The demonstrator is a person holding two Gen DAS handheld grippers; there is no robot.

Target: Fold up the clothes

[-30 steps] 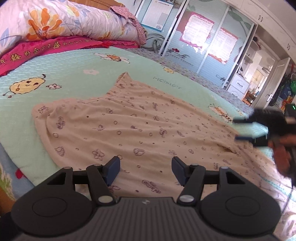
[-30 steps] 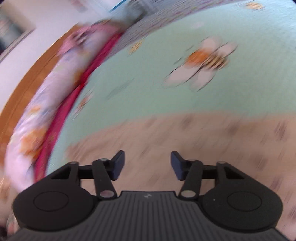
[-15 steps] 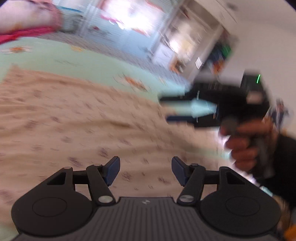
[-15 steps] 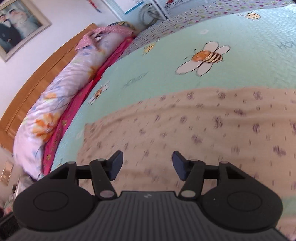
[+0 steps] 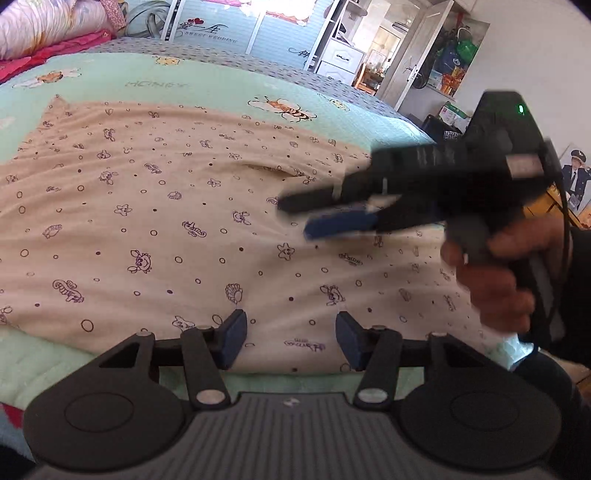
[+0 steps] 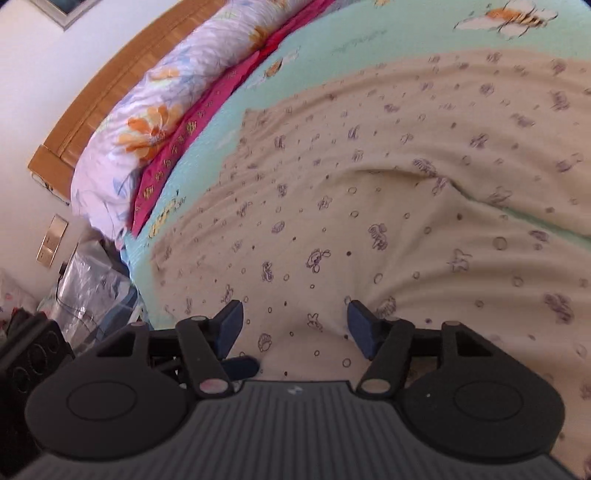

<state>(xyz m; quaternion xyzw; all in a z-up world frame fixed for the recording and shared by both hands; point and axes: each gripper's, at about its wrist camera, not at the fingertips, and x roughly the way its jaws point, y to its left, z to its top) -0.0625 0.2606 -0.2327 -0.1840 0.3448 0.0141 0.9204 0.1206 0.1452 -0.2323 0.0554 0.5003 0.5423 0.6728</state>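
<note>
Change: since half a second ago the left wrist view has swung back and sharpened, so the whole garment (image 5: 177, 221) shows again, and the right gripper (image 5: 295, 218) has come in nearer over the cloth.
Far left: floral quilt (image 6: 147, 122) and pink blanket (image 6: 199, 125) lie rolled along the wooden headboard (image 6: 96, 99), well apart from the garment.
Bed: mint bedspread (image 5: 207, 85) with bee prints bears the garment; wardrobe doors (image 5: 221, 33) stand beyond the bed's far edge.
Left gripper (image 5: 291, 341): jaws spread wide, empty, at the garment's near hem.
Garment: beige, printed with small purple figures and rings, spread flat across the bedspread; light ripples at its left, one raised crease (image 6: 436, 181) near the middle; a strip of bedspread shows at a fold on the right (image 6: 546, 218).
In the way: right gripper held by a hand (image 5: 495, 273) hangs over the garment's right part, hiding it in the left wrist view.
Right gripper state: fingers parted, nothing between them, seen plainly in its own view (image 6: 295, 325), low over the cloth.
</note>
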